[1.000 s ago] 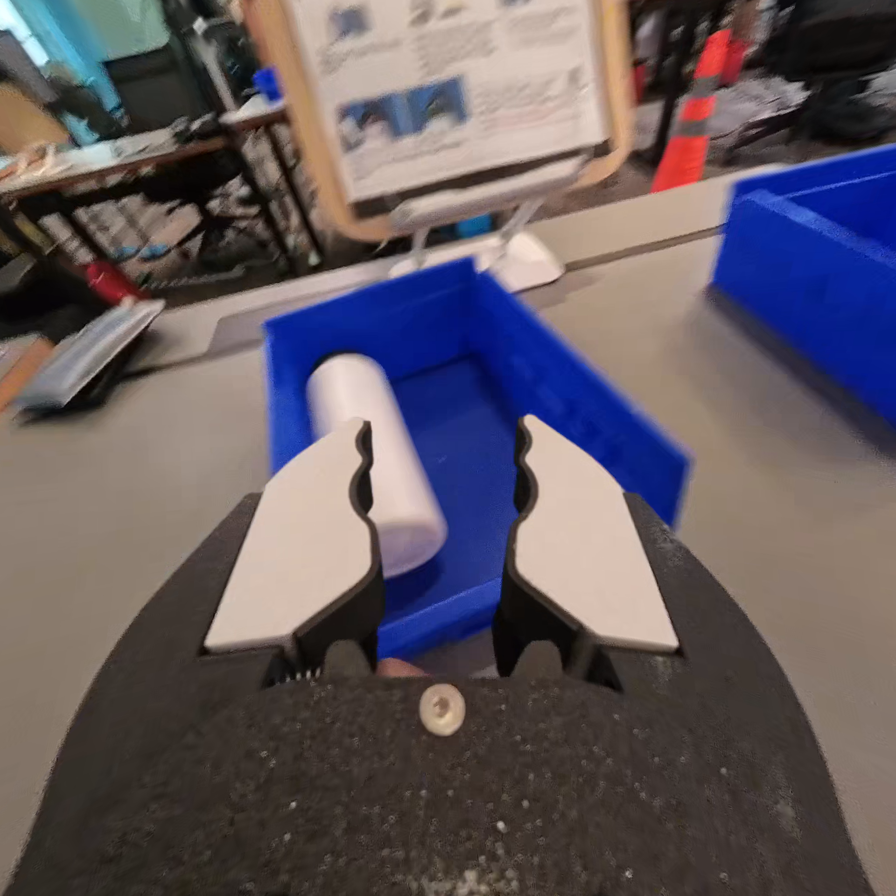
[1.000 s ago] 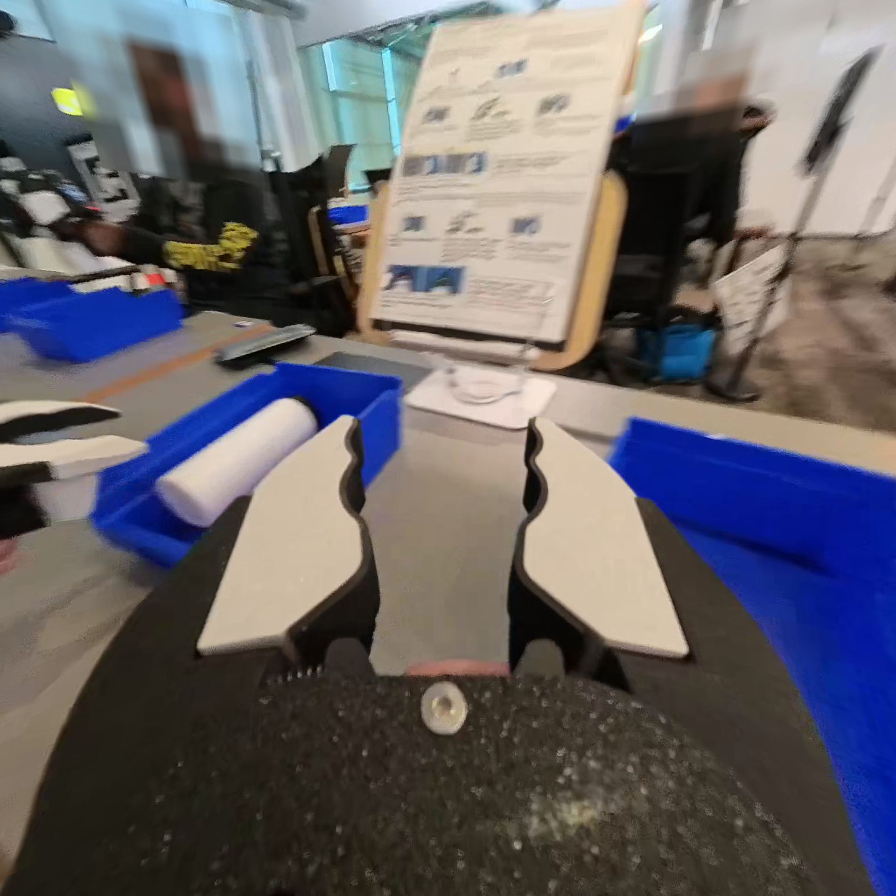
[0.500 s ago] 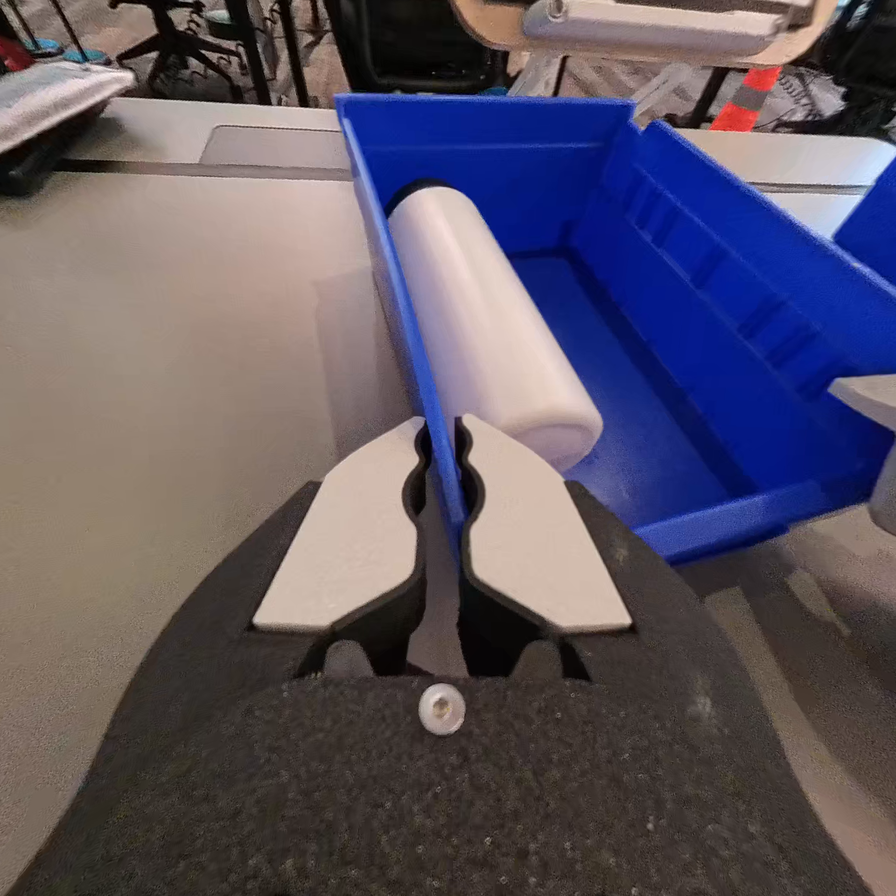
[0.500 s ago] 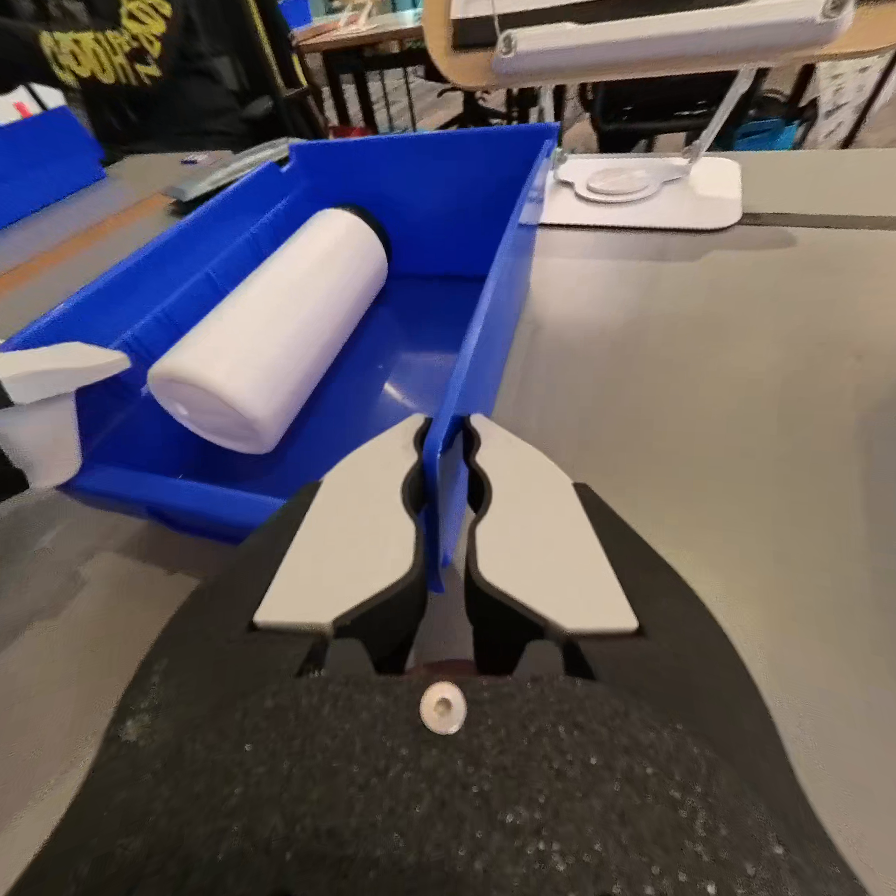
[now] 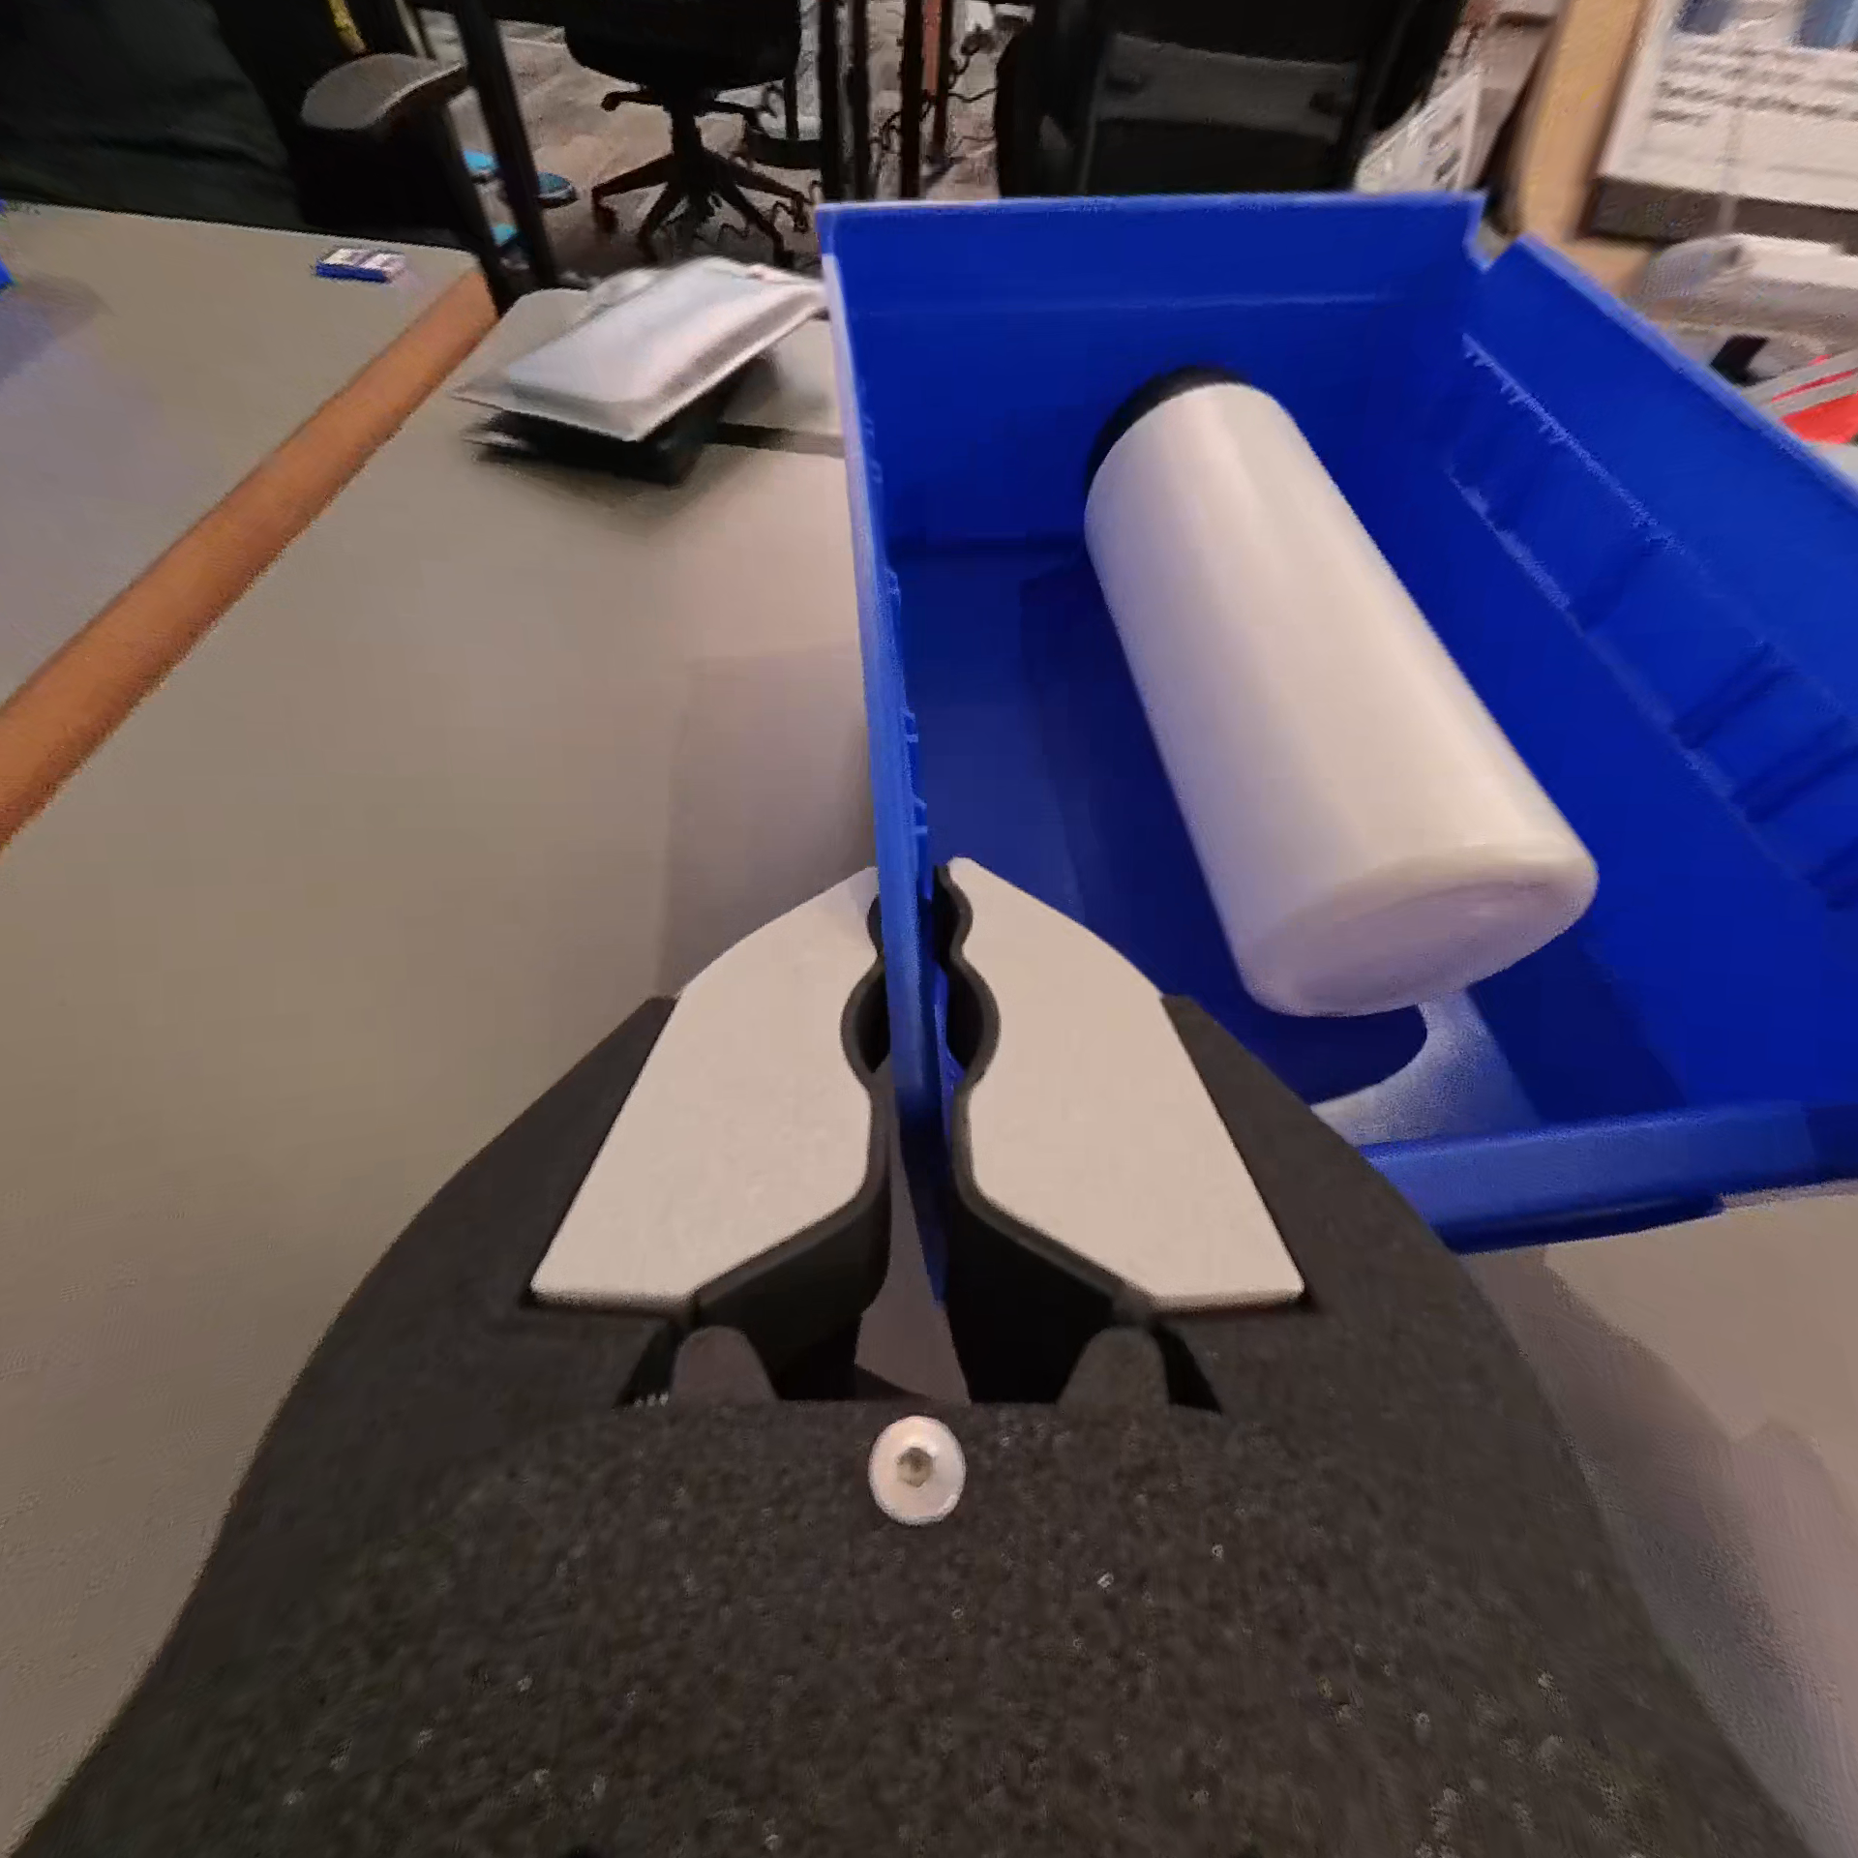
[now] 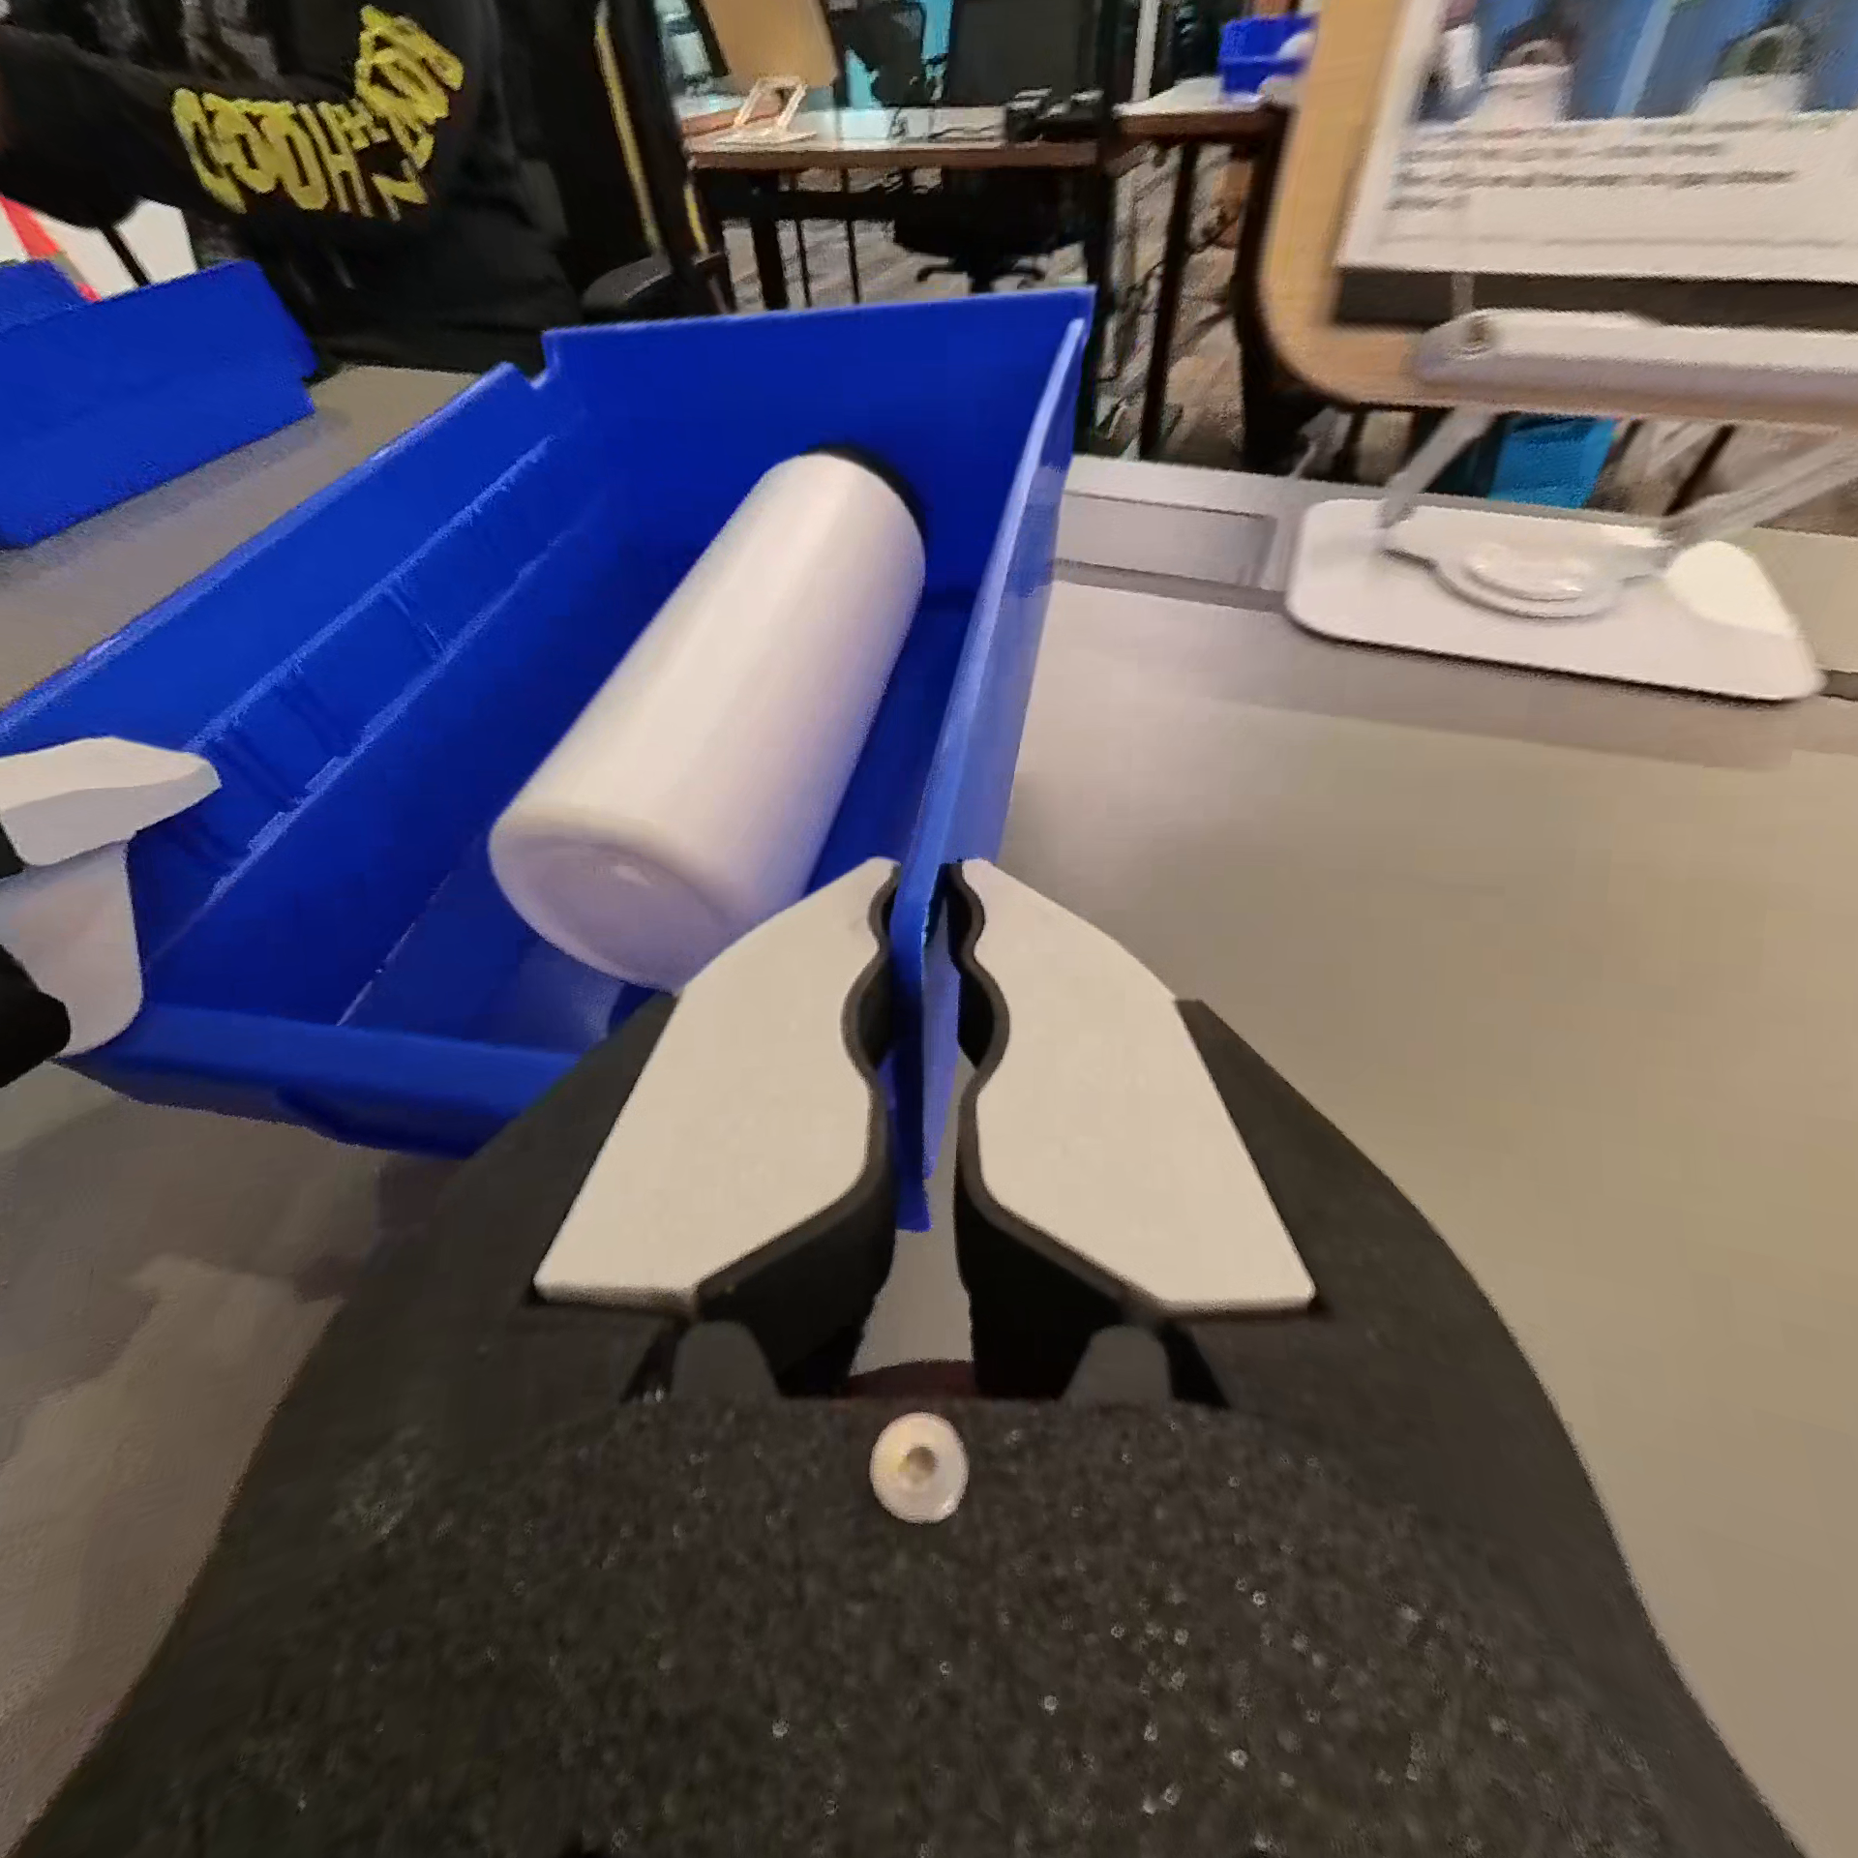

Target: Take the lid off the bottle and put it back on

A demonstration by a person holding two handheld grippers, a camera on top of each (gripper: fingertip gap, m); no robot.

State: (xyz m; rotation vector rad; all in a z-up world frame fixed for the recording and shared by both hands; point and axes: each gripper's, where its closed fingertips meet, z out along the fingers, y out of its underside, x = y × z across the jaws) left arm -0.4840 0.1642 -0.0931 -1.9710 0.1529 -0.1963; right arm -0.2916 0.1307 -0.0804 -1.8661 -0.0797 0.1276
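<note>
Grey counter [image 5: 402, 754], office chairs behind. We have the left claw [image 5: 913, 885] clamped on one side wall of the blue bin [image 5: 1156, 332], the right claw [image 6: 925, 885] on the opposite wall. White bottle [image 5: 1307, 704] lies inside, lid on.

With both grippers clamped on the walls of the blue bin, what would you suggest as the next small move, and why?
Probably set the blue bin flat on the table. The left gripper and the right gripper each pinch a side wall, and the bin looks tilted and lifted, with the white bottle lying loose against one wall. Its dark lid stays unreachable until a gripper is freed.
</note>
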